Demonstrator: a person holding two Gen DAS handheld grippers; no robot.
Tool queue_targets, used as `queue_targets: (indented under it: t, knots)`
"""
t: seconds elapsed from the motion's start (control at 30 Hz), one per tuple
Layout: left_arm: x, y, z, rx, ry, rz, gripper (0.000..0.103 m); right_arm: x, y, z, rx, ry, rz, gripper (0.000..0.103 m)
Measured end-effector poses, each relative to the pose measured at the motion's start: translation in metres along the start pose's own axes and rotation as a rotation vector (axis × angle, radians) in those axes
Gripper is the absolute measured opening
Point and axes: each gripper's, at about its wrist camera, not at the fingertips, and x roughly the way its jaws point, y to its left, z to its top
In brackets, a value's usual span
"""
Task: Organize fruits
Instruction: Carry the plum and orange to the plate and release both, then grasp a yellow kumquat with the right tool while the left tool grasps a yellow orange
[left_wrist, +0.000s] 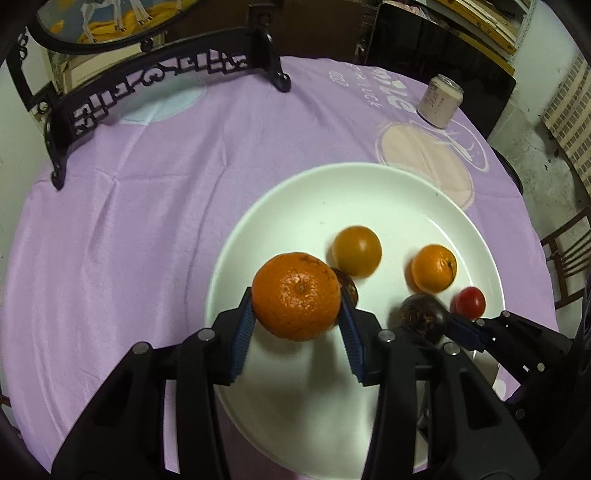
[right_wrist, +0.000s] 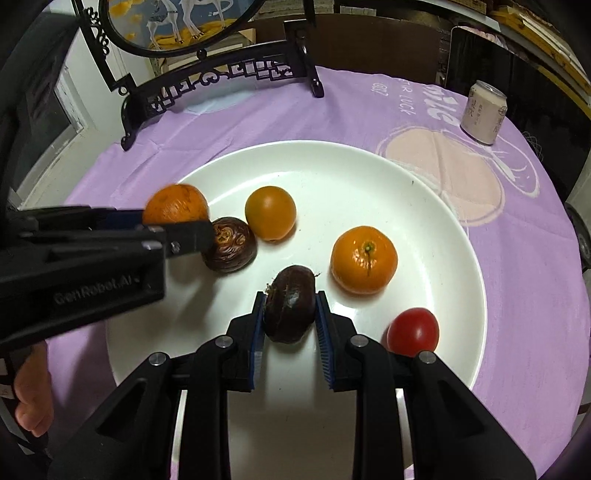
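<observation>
1. Wrinkled dark fruit (left_wrist: 349, 286): in the left wrist view almost wholly hidden behind the large orange (left_wrist: 296, 295); only a sliver shows.
2. Large orange, right wrist view: lower part covered by the left gripper (right_wrist: 192, 230) finger.
3. Red tomato (left_wrist: 468, 302): blurred in the left wrist view.
4. Round picture (right_wrist: 177, 22) in the carved stand: cut off by the top edge.
5. Can (right_wrist: 483, 112) lettering: too small to read.
6. Hand (right_wrist: 31, 391): cropped at the left edge.

Each camera rides just behind its own claw, looking steeply down along the two fingers, close over the round white ceramic plate (left_wrist: 461, 206). The left view sits over the plate's left part, the right view nearer its middle. Both share the plate, the lilac tablecloth (right_wrist: 535, 258) and the pale drink can (left_wrist: 439, 100) far beyond the claws.
</observation>
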Motion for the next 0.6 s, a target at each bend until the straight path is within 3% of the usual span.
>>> queue_targets:
  t: [0.03, 0.07, 0.17, 0.23, 0.3, 0.4, 0.47, 0.6]
  knots:
    - [-0.004, 0.002, 0.0, -0.003, -0.003, -0.002, 0.065, -0.002, 0.003, 0.001, -0.016, -0.006, -0.048, 0.056]
    - [-0.016, 0.005, -0.002, -0.006, -0.028, -0.002, 0.083, -0.007, 0.006, 0.0, -0.034, -0.031, -0.096, 0.062]
    - [-0.054, 0.014, -0.019, 0.016, -0.112, 0.02, 0.09, -0.041, 0.009, -0.013, -0.088, -0.079, -0.148, 0.065]
    - [-0.08, 0.021, -0.042, 0.024, -0.151, 0.029, 0.095, -0.074, 0.008, -0.037, -0.083, -0.113, -0.141, 0.076]
    - [-0.107, 0.027, -0.079, 0.033, -0.204, 0.049, 0.101, -0.099, 0.009, -0.066, -0.065, -0.156, -0.141, 0.102]
    - [-0.13, 0.037, -0.14, 0.018, -0.243, 0.078, 0.101, -0.125, 0.015, -0.126, -0.025, -0.219, -0.149, 0.102]
    - [-0.134, 0.045, -0.179, -0.025, -0.239, 0.041, 0.101, -0.13, 0.017, -0.161, 0.021, -0.211, -0.137, 0.102]
    - [-0.141, 0.057, -0.221, -0.08, -0.236, 0.039, 0.101, -0.141, 0.016, -0.191, 0.073, -0.203, -0.163, 0.102]
